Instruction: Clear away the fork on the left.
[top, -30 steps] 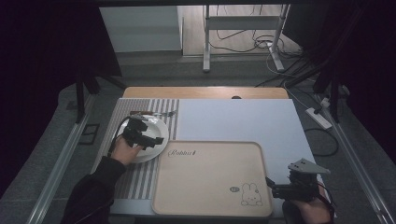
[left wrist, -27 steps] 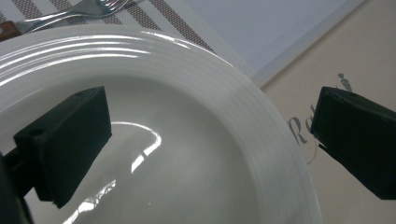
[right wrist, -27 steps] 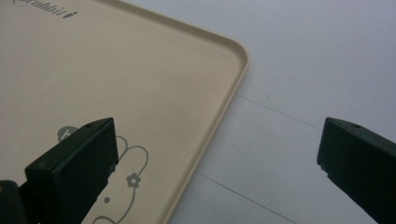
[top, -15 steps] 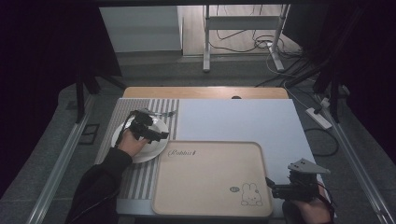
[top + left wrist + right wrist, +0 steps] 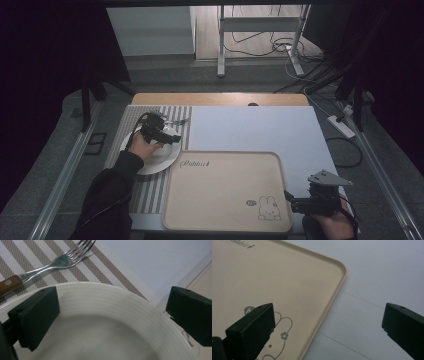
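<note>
A white plate [image 5: 159, 156] rests on a striped placemat [image 5: 129, 129] at the table's left. My left gripper [image 5: 166, 136] hovers open over the plate's far rim, with nothing between its jaws. In the left gripper view the plate [image 5: 105, 315] lies under my gripper [image 5: 115, 312], and a wooden-handled fork [image 5: 60, 262] lies on the placemat [image 5: 105, 272] just beyond the rim. A beige rabbit-print tray [image 5: 225, 190] sits at the front centre. My right gripper [image 5: 295, 201] is open at the tray's right front corner, its jaws [image 5: 327, 325] straddling the tray's edge [image 5: 332, 297].
The fork [image 5: 178, 121] lies past the plate on the placemat. White table surface [image 5: 260, 127] stretches behind and right of the tray. The table's wooden far edge [image 5: 220, 99] borders a dark floor with cables and a power strip [image 5: 341, 125].
My left gripper has shifted a little forward and to the right across the plate, toward its far rim. The right gripper has stayed put.
</note>
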{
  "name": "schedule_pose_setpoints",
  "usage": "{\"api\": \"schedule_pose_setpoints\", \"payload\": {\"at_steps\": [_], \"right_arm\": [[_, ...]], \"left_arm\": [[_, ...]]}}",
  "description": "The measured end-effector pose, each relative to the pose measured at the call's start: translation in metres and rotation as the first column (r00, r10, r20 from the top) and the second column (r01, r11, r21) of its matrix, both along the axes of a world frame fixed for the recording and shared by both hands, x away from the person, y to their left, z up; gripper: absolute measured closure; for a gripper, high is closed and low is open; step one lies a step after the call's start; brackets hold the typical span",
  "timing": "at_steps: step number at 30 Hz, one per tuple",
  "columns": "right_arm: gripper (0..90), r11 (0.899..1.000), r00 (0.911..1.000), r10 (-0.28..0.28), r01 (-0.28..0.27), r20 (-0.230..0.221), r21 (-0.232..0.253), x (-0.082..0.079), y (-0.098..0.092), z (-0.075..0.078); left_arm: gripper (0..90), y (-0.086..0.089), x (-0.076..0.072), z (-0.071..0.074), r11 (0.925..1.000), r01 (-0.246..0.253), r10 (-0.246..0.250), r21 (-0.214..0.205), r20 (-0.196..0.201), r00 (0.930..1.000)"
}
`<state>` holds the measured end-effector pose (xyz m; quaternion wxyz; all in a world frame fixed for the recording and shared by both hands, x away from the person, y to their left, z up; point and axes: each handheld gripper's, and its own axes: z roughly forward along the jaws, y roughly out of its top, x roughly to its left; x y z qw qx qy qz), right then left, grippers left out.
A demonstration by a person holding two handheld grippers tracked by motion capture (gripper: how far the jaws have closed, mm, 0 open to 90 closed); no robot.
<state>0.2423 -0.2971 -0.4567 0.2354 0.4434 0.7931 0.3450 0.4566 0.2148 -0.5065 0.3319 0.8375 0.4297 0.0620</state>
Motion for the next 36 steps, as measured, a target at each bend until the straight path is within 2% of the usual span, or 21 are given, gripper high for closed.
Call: {"api": "schedule_pose_setpoints", "payload": {"at_steps": [7, 9, 11, 12, 13, 15, 17, 18, 21, 22, 23, 24, 28, 31, 36], "right_arm": [[0.0, 1.000, 1.0000, 0.003, -0.003, -0.002, -0.001, 0.000, 0.000, 0.000], [0.0, 1.000, 1.0000, 0.004, -0.004, -0.002, -0.001, 0.000, 0.000, 0.000], [0.0, 1.000, 1.0000, 0.005, -0.005, -0.003, -0.001, 0.000, 0.000, 0.000], [0.0, 1.000, 1.0000, 0.005, -0.005, -0.003, -0.001, 0.000, 0.000, 0.000], [0.0, 1.000, 1.0000, 0.006, -0.006, -0.003, -0.001, 0.000, 0.000, 0.000], [0.0, 1.000, 1.0000, 0.006, -0.006, -0.003, -0.001, 0.000, 0.000, 0.000], [0.0, 1.000, 1.0000, 0.006, -0.006, -0.004, -0.001, 0.000, 0.000, 0.000], [0.0, 1.000, 1.0000, 0.007, -0.007, -0.004, -0.001, 0.000, 0.000, 0.000], [0.0, 1.000, 0.9999, 0.010, -0.010, -0.005, -0.002, 0.000, 0.000, 0.000], [0.0, 1.000, 0.9999, 0.010, -0.010, -0.005, -0.002, 0.000, 0.000, 0.000], [0.0, 1.000, 0.9999, 0.010, -0.010, -0.005, -0.002, 0.000, 0.000, 0.000], [0.0, 1.000, 0.9999, 0.010, -0.010, -0.005, -0.002, 0.000, 0.000, 0.000], [0.0, 1.000, 0.9999, 0.010, -0.010, -0.005, -0.002, 0.000, 0.000, 0.000], [0.0, 1.000, 0.9999, 0.010, -0.010, -0.006, -0.002, 0.000, 0.000, 0.000], [0.0, 1.000, 0.9999, 0.011, -0.011, -0.008, -0.004, 0.000, 0.000, 0.000]], "left_arm": [[3.4, 0.000, 0.014, 0.002, 0.9987, -0.026, 0.025, 0.045, 0.020, 0.9995], [7.0, 0.001, 0.018, 0.005, 0.9975, -0.035, 0.034, 0.061, 0.027, 0.9991], [16.6, 0.003, 0.022, 0.007, 0.9960, -0.041, 0.038, 0.080, 0.035, 0.9987], [16.6, 0.004, 0.024, 0.008, 0.9950, -0.046, 0.043, 0.088, 0.039, 0.9983], [26.5, 0.006, 0.026, 0.009, 0.9941, -0.051, 0.047, 0.095, 0.043, 0.9980], [36.1, 0.009, 0.030, 0.010, 0.9937, -0.058, 0.054, 0.096, 0.043, 0.9976], [50.3, 0.013, 0.034, 0.011, 0.9914, -0.072, 0.067, 0.110, 0.043, 0.9968], [57.1, 0.015, 0.037, 0.011, 0.9895, -0.076, 0.072, 0.123, 0.039, 0.9966], [78.2, 0.022, 0.043, 0.010, 0.9899, -0.074, 0.073, 0.121, 0.015, 0.9972], [78.2, 0.024, 0.045, 0.010, 0.9884, -0.075, 0.074, 0.132, 0.015, 0.9972], [88.9, 0.026, 0.047, 0.010, 0.9855, -0.084, 0.082, 0.147, 0.016, 0.9965], [89.0, 0.029, 0.049, 0.009, 0.9834, -0.091, 0.090, 0.157, 0.010, 0.9958], [89.0, 0.045, 0.058, 0.008, 0.9814, -0.122, 0.127, 0.148, -0.023, 0.9916], [89.0, 0.055, 0.062, 0.008, 0.9721, -0.175, 0.181, 0.156, -0.022, 0.9833], [89.0, 0.067, 0.070, 0.007, 0.9623, -0.215, 0.222, 0.167, -0.025, 0.9748]]}}
